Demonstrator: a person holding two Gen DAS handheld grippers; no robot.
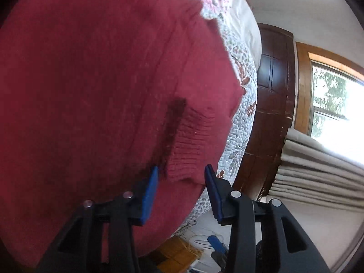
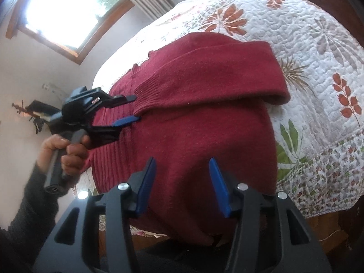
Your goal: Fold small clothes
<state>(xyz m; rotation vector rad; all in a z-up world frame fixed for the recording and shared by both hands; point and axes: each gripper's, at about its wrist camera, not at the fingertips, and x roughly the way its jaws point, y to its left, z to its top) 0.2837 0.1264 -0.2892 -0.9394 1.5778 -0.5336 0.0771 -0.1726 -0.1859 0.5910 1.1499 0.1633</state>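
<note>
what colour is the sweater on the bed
Dark red sweater, clearest in the right wrist view.

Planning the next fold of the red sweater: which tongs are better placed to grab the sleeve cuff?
Left. The left tongs are open right at the ribbed cuff, straddling it. The right tongs hover open over the sweater body, farther off.

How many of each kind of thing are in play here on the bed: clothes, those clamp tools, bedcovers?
Red knitted sweater: 1
Hand-held grippers: 2, the left gripper and the right gripper, both open
Floral quilt: 1
Total: 4
</note>
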